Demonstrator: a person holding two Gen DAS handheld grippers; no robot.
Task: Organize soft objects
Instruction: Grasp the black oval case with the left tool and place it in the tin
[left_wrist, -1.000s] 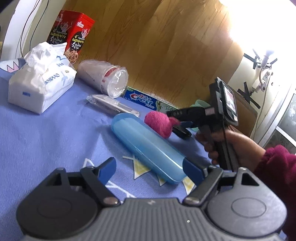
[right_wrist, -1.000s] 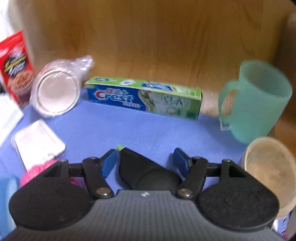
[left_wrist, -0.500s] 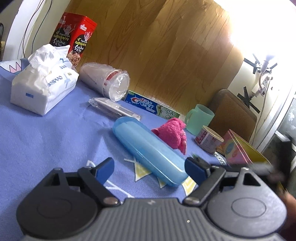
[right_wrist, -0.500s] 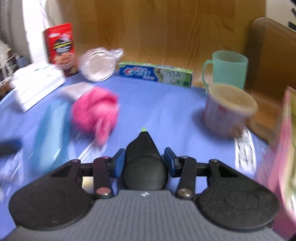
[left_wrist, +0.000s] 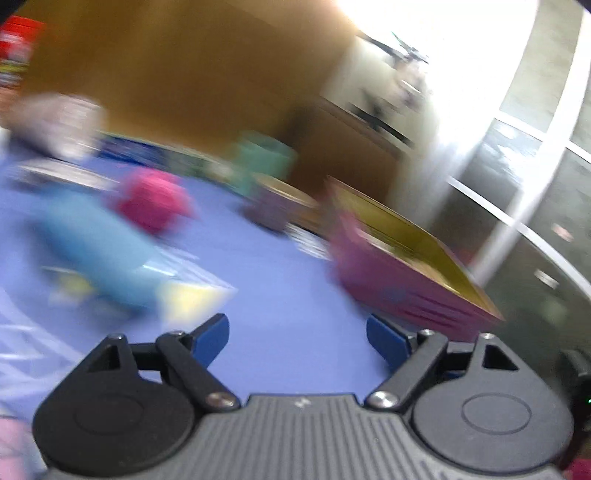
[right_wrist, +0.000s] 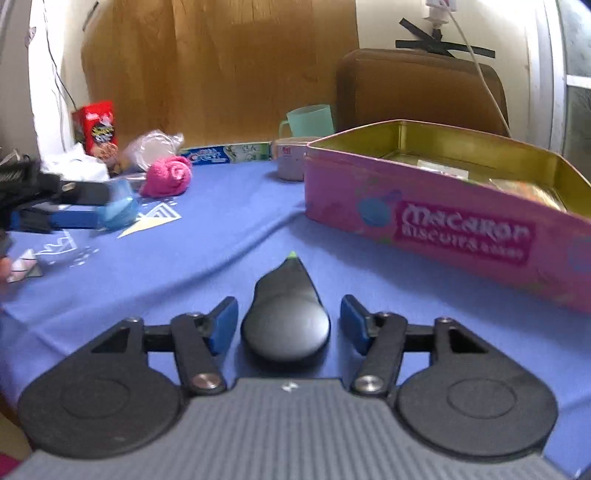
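Both grippers sit over the blue tablecloth (right_wrist: 229, 236). Right gripper (right_wrist: 288, 325) has its 2 blue fingers parted, with a black teardrop-shaped object (right_wrist: 286, 325) lying between them; small gaps show on each side, so nothing is clamped. Left gripper (left_wrist: 297, 334) is spread wide and holds nothing, though its view is badly blurred. From the right wrist view the pink plush toy (right_wrist: 168, 175) lies well left of the pink Macaron Biscuits tin (right_wrist: 424, 221) and just beyond the blue case (right_wrist: 118, 206). It looks light, squashy and unbreakable, likely to deform under the fingers, so a firm pinch across its rounded middle should hold better than a loose fold. The tin stands open, a plausible place to put it.
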